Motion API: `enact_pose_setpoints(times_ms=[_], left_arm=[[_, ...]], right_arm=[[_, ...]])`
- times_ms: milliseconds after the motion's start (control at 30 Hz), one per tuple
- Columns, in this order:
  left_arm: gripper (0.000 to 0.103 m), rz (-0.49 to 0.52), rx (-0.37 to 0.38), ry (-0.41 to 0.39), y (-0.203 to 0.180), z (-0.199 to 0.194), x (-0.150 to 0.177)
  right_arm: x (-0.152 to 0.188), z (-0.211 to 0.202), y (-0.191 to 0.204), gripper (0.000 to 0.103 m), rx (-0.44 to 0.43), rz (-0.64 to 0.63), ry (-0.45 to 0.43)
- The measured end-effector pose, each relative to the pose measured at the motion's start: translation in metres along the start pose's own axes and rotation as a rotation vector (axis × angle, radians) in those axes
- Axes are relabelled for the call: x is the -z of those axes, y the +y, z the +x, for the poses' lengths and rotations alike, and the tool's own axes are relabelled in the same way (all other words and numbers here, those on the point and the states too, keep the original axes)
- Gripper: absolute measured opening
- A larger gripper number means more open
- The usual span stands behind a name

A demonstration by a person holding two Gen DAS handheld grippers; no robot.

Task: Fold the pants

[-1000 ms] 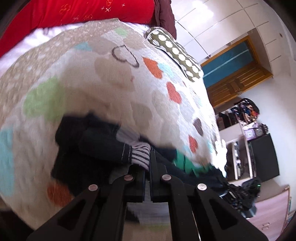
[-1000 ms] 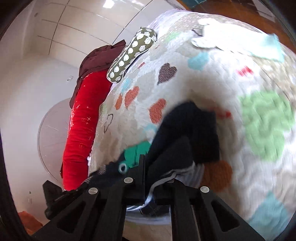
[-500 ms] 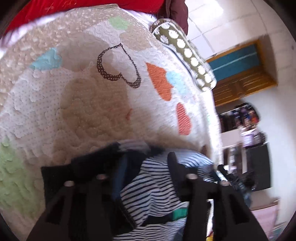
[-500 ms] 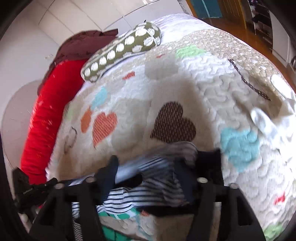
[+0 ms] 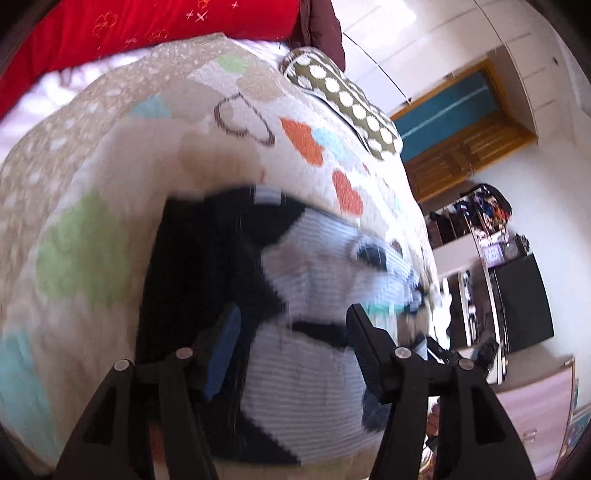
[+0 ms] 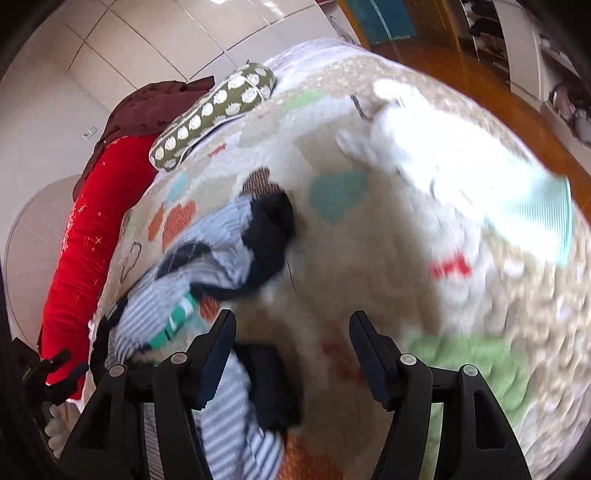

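Note:
The pants (image 5: 306, 280), dark navy with white-and-blue striped panels and a green band, lie bunched on the heart-patterned quilt (image 5: 110, 155). My left gripper (image 5: 293, 325) is open and hovers just over them, holding nothing. In the right wrist view the pants (image 6: 218, 258) lie left of center on the quilt (image 6: 369, 258). My right gripper (image 6: 291, 332) is open and empty, with the striped cloth under its left finger (image 6: 218, 343). Both views are blurred by motion.
A red bolster (image 5: 129, 29) and a green polka-dot pillow (image 5: 347, 99) lie at the head of the bed. A white and light-blue garment (image 6: 461, 166) lies on the quilt's far right. Shelves and a black cabinet (image 5: 524, 299) stand beyond the bed.
Both grippers opened and let go of the pants. The pants dropped onto the quilt, and both grippers have drawn back a little.

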State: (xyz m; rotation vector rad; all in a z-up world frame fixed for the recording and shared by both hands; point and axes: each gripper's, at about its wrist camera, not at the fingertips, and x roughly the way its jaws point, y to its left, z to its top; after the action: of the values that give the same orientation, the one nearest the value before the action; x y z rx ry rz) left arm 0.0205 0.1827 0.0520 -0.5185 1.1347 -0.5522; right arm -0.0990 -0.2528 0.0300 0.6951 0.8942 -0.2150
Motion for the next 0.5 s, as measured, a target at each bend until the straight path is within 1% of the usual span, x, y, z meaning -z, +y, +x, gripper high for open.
enact_pose_setpoints(times_ms=[33, 67, 100, 133, 167, 200, 233, 267, 300, 367, 400, 467, 500], left_arm=[[0.059, -0.002, 0.001, 0.004, 0.001, -0.002, 0.011], [0.059, -0.008, 0.002, 0.006, 0.002, -0.004, 0.020], [0.059, -0.016, 0.001, 0.008, 0.003, -0.005, 0.028], [0.059, -0.024, -0.002, 0.011, 0.005, -0.008, 0.039], [0.059, -0.031, -0.005, 0.010, 0.006, -0.010, 0.044], [0.059, -0.039, -0.013, 0.005, 0.008, -0.014, 0.051], [0.059, -0.040, -0.024, -0.001, 0.009, -0.016, 0.055], [0.059, -0.035, -0.042, -0.012, 0.009, -0.019, 0.058], [0.059, -0.029, -0.058, -0.021, 0.010, -0.022, 0.060], [0.059, -0.014, -0.122, -0.054, 0.014, -0.028, 0.062], [0.059, -0.015, -0.146, -0.070, 0.018, -0.031, 0.062], [0.059, -0.035, -0.167, -0.083, 0.026, -0.033, 0.060], [0.059, -0.055, -0.168, -0.086, 0.032, -0.034, 0.059]], right_arm=[[0.008, 0.003, -0.001, 0.057, -0.024, 0.011, 0.006], [0.013, 0.003, -0.003, 0.052, -0.042, 0.016, 0.005], [0.018, 0.004, -0.002, 0.035, -0.070, 0.023, 0.005], [0.020, 0.006, 0.000, 0.008, -0.113, 0.031, 0.019], [0.021, 0.011, 0.001, 0.006, -0.208, 0.058, 0.065], [0.023, 0.011, 0.001, 0.006, -0.253, 0.082, 0.077], [0.024, 0.008, 0.003, 0.006, -0.258, 0.084, 0.065], [0.025, -0.002, 0.007, 0.006, -0.238, 0.064, 0.034], [0.025, -0.011, 0.008, 0.006, -0.210, 0.049, 0.008], [0.025, -0.032, 0.007, 0.006, -0.133, 0.031, -0.057], [0.026, -0.047, 0.002, 0.005, -0.075, 0.022, -0.101], [0.027, -0.064, -0.005, 0.006, 0.054, -0.003, -0.158], [0.028, -0.071, -0.006, 0.007, 0.154, -0.030, -0.185]])
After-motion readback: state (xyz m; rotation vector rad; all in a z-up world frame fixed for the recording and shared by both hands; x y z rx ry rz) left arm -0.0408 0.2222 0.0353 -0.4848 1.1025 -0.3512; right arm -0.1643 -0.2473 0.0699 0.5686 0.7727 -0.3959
